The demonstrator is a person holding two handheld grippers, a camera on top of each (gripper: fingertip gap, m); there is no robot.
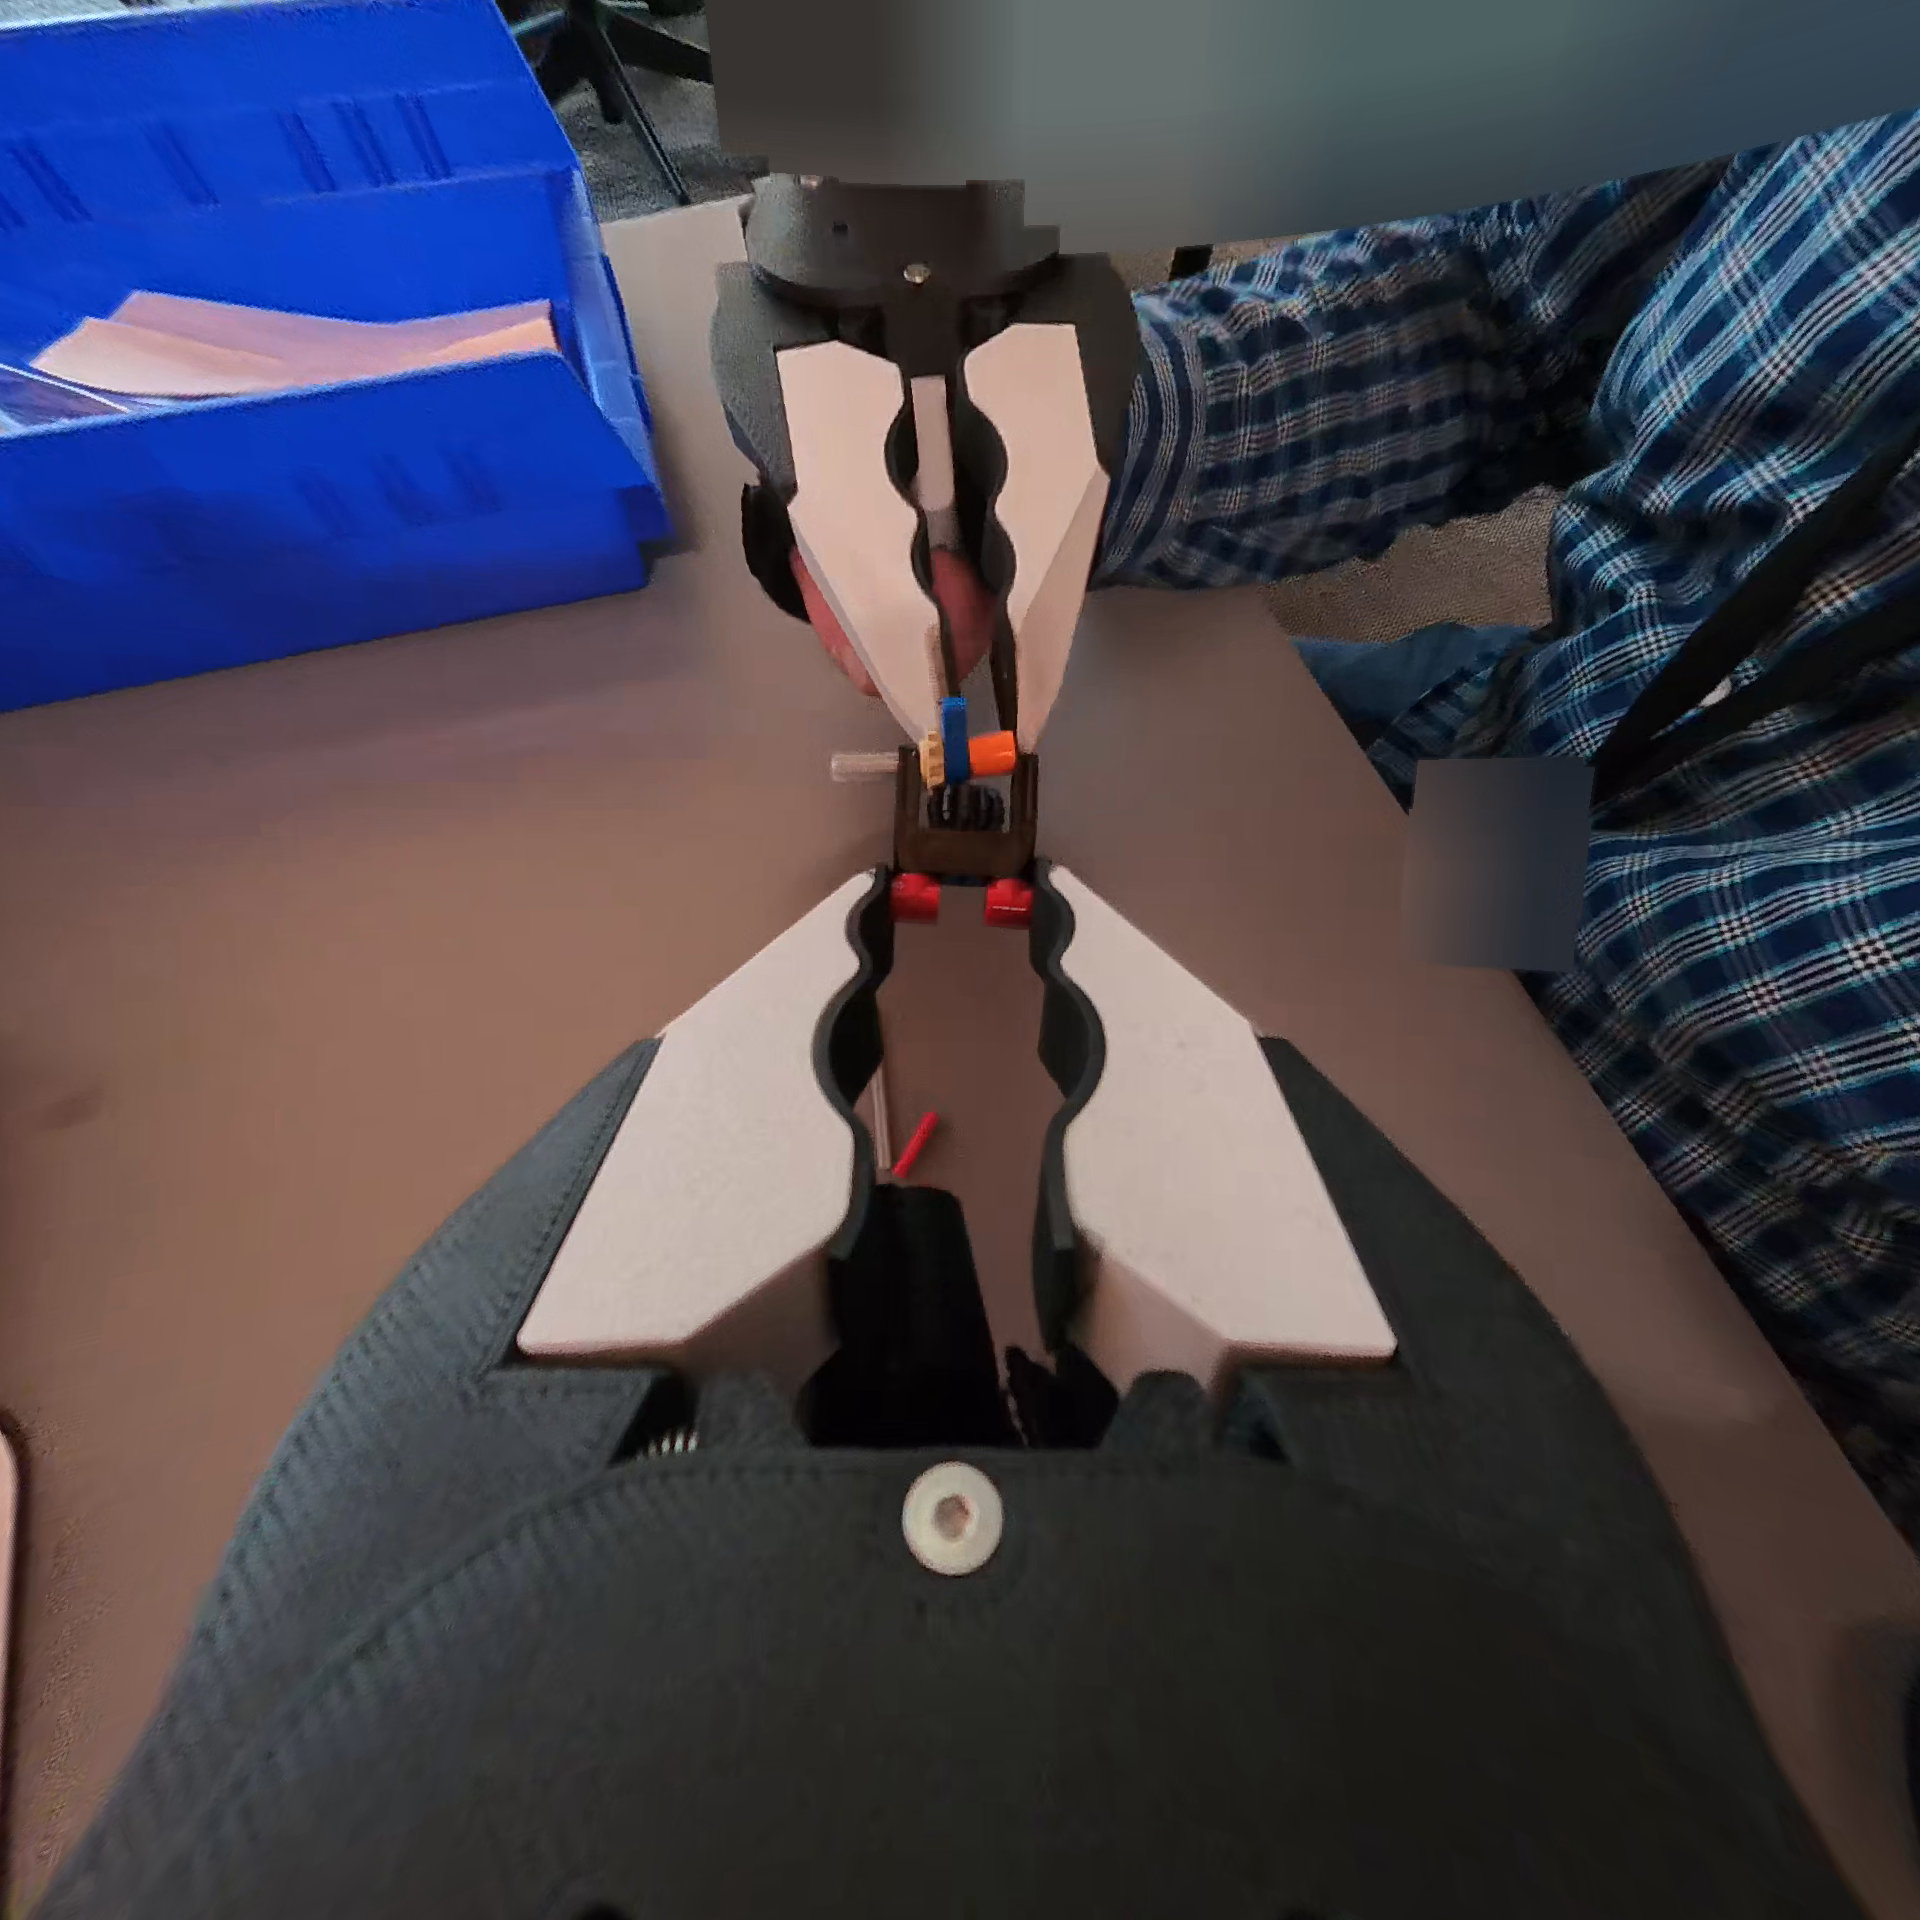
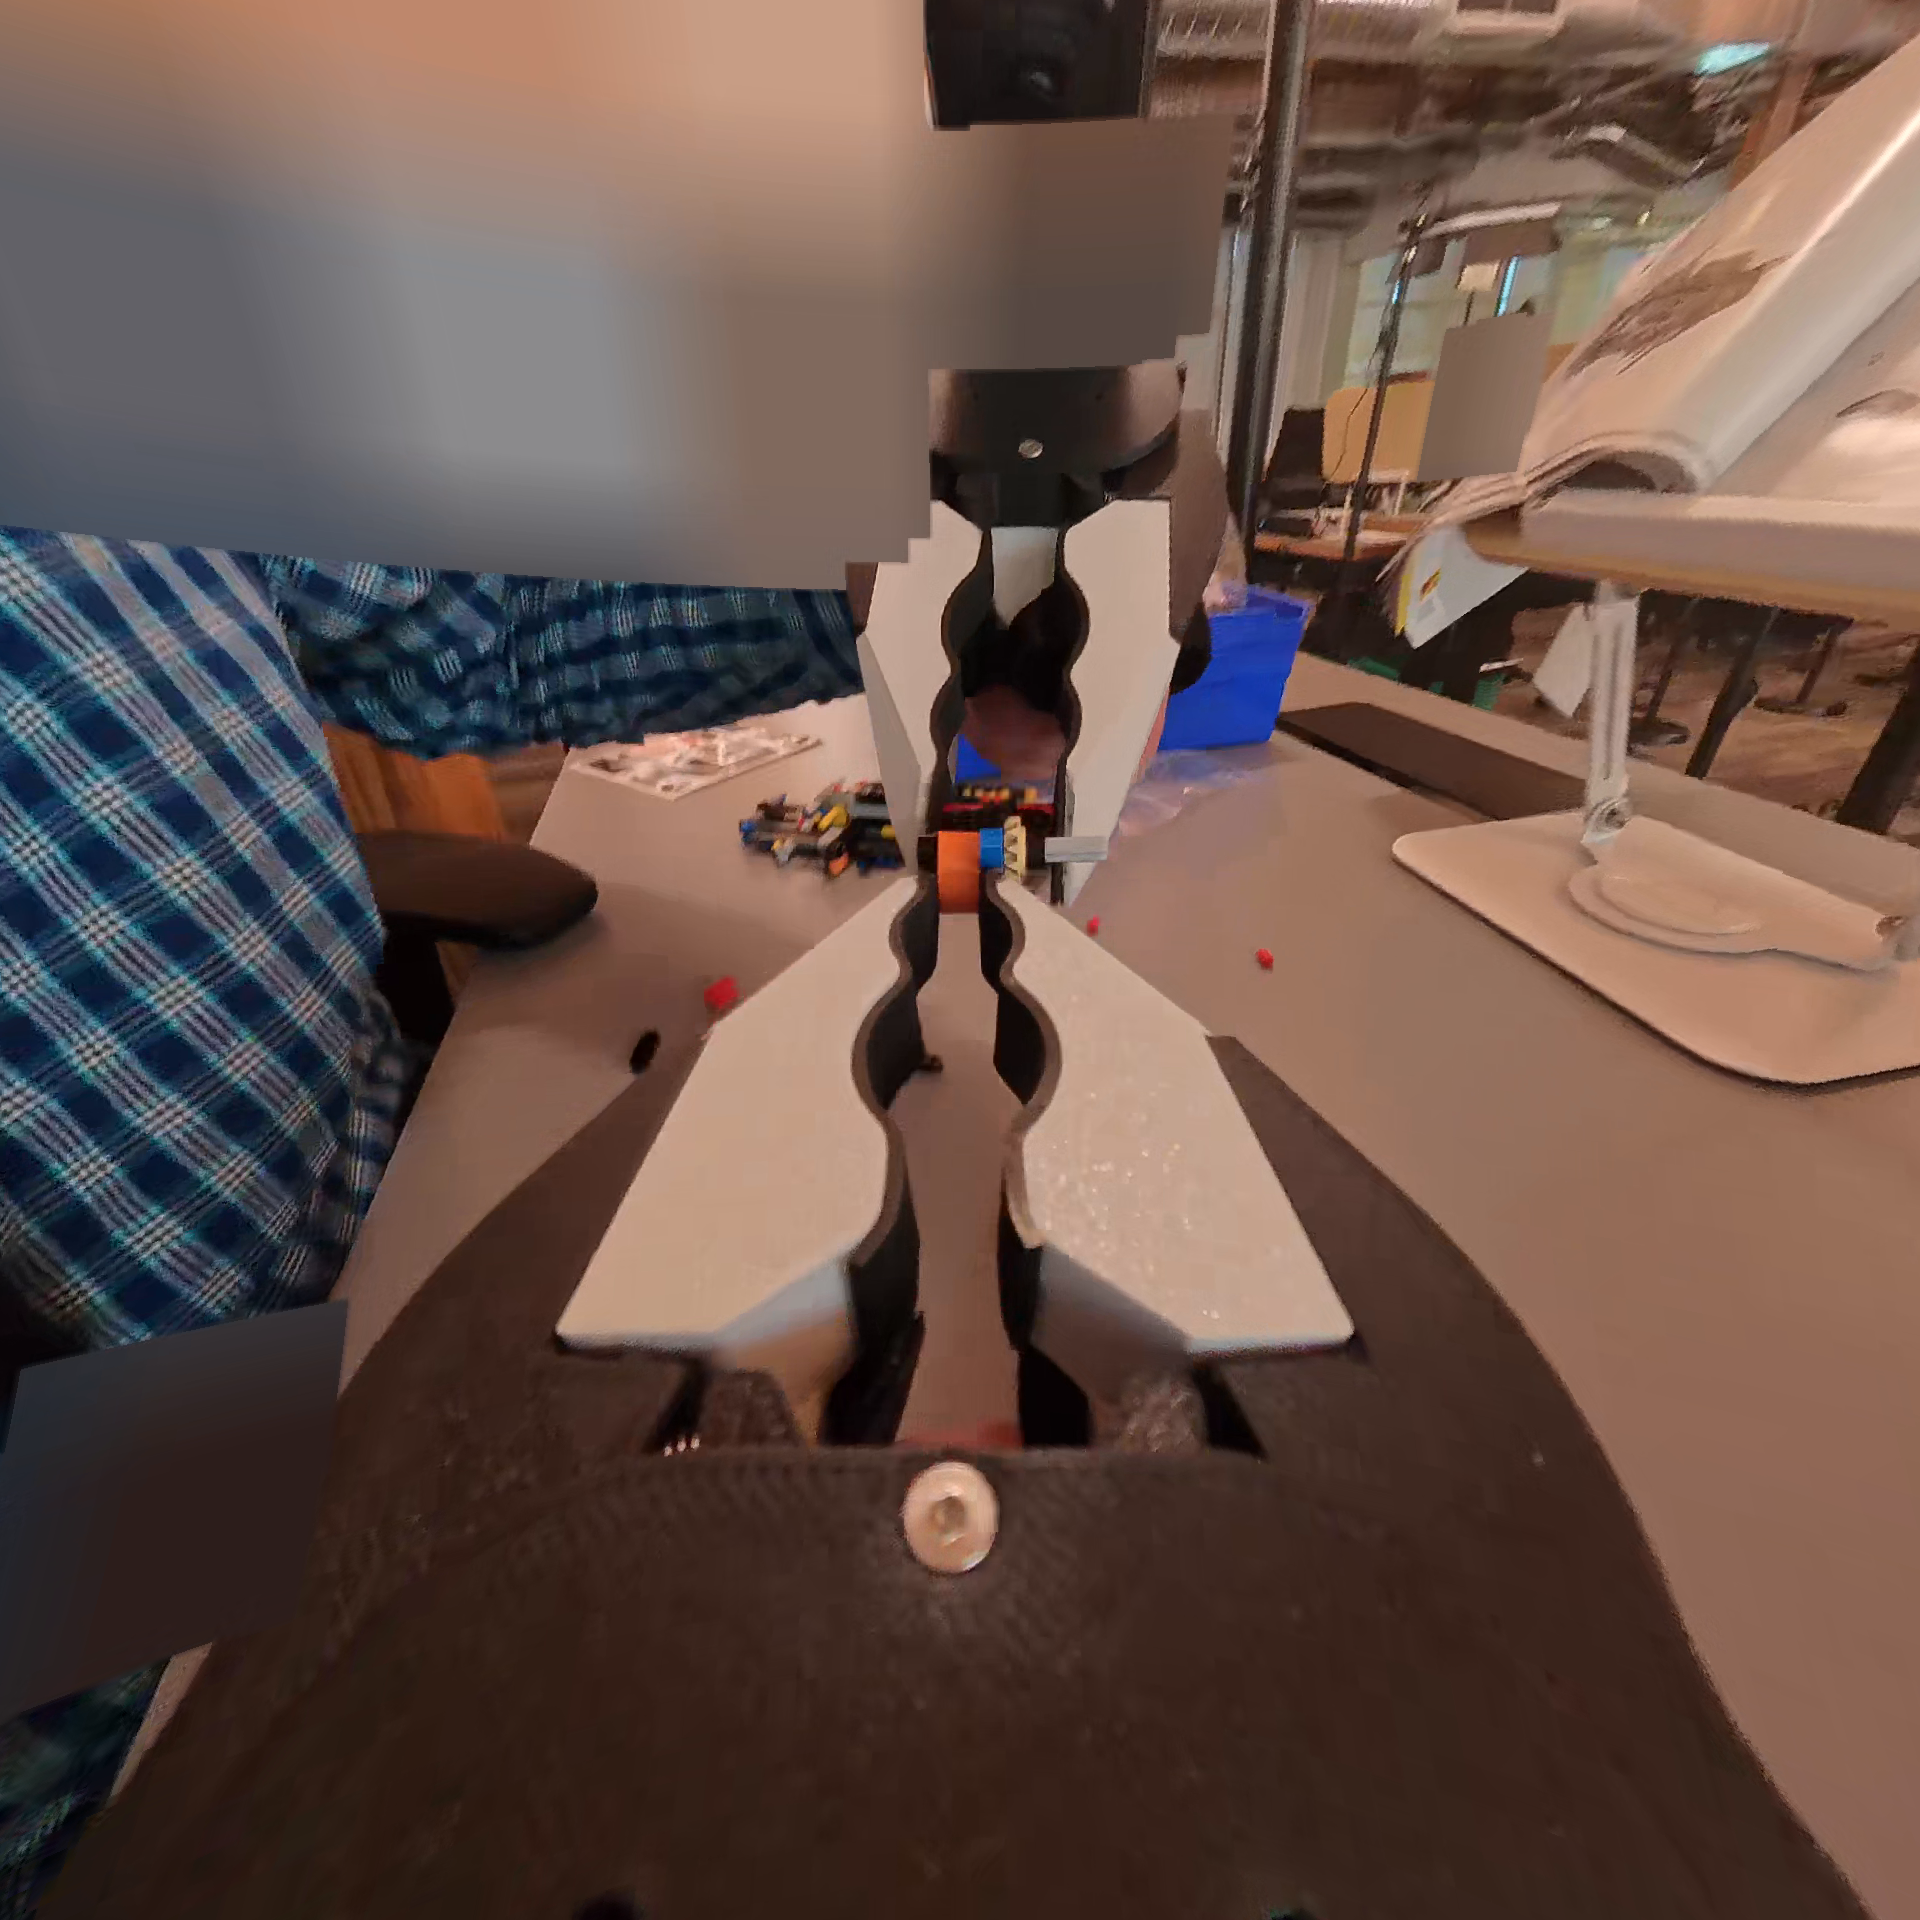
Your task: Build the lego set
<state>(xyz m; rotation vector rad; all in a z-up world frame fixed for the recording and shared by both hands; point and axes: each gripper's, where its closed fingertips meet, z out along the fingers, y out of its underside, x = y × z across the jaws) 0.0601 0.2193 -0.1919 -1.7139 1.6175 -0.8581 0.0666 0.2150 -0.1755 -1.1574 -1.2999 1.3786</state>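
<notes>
Grey tabletop fills both views, with a blue plastic bin at its far left in the left wrist view and an open booklet propped on a white stand at the right of the right wrist view. Held above the table between the two tools is a small lego assembly: a dark frame with a black gear inside, two red pieces at its near end, and a cross axle carrying a tan gear, a blue piece and an orange bush, with a pale grey axle end poking out to the left. The left gripper has its fingertips pressed against the frame's two sides just above the red pieces, clamped on the assembly. The right gripper comes from the opposite side, its tips nearly together and closed around the orange bush on the axle. The two tools thus meet tip to tip, the assembly bridging them. Behind them in the right wrist view lies a loose pile of mixed bricks beside a printed sheet, and small red pieces are scattered on the table. A thin red pin lies on the table under the left tool. A plaid sleeve shows at the right of the left wrist view.
</notes>
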